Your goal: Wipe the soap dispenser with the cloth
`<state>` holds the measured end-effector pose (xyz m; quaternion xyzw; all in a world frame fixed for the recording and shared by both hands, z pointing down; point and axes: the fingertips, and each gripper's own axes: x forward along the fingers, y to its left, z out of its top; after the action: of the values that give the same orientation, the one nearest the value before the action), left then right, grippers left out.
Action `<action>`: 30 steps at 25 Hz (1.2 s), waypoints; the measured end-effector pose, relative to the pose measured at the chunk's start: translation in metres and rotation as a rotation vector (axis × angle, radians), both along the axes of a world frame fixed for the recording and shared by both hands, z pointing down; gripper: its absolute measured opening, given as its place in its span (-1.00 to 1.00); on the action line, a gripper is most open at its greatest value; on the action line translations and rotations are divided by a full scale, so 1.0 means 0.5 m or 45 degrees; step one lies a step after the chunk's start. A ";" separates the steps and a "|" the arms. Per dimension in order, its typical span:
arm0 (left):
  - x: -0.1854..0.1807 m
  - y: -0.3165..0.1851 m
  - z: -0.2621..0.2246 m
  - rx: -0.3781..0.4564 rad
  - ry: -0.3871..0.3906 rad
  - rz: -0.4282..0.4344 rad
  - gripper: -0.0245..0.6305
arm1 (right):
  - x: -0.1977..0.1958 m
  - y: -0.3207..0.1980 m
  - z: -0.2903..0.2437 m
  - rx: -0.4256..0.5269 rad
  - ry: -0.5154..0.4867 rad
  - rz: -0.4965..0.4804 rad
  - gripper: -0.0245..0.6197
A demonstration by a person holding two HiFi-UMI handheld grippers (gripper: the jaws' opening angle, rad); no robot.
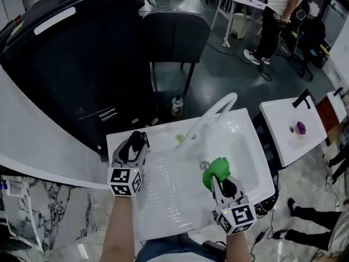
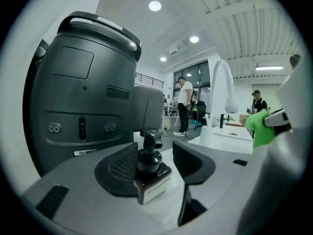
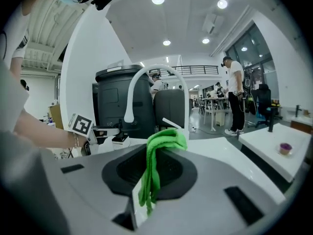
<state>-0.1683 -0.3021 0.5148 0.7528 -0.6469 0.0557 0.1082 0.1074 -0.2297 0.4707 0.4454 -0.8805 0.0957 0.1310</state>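
The soap dispenser (image 2: 150, 169), a dark square bottle with a black pump and a white label, stands on the white counter's back left corner. My left gripper (image 1: 135, 144) is round it, open: the bottle sits close to the left pad (image 2: 117, 168), with a gap to the right one. A green cloth (image 1: 217, 171) hangs bunched from my right gripper (image 1: 222, 182), which is shut on it above the sink basin's right side. In the right gripper view the cloth (image 3: 157, 148) droops between the pads, and the left gripper's marker cube (image 3: 80, 125) shows far left.
A white sink basin (image 1: 242, 146) with a curved white faucet (image 1: 215, 112) fills the counter's middle. A big black machine (image 1: 71, 64) and a black chair (image 1: 174, 31) stand behind it. A bottle (image 1: 177, 106) stands on the floor. Another white counter (image 1: 286, 138) is at right; a person (image 1: 275, 15) stands far back.
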 end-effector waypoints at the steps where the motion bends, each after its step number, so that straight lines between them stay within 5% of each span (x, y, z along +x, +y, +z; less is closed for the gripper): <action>1: -0.001 -0.008 0.001 0.008 -0.014 -0.005 -0.28 | 0.000 -0.002 0.004 -0.006 0.003 0.006 -0.77; 8: -0.015 -0.042 -0.003 0.065 -0.089 -0.033 -0.61 | -0.008 -0.006 0.021 -0.029 0.037 0.016 -0.77; 15: -0.022 -0.044 -0.007 0.084 -0.090 -0.023 -0.64 | -0.016 -0.005 0.015 -0.025 0.056 0.021 -0.77; 30: 0.000 0.047 -0.090 -0.004 0.067 0.036 -0.64 | -0.057 0.017 -0.067 0.096 0.041 -0.026 -0.77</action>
<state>-0.1684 -0.2787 0.4698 0.7630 -0.6329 0.0387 0.1256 0.0787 -0.2215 0.4373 0.4425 -0.8858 0.0540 0.1291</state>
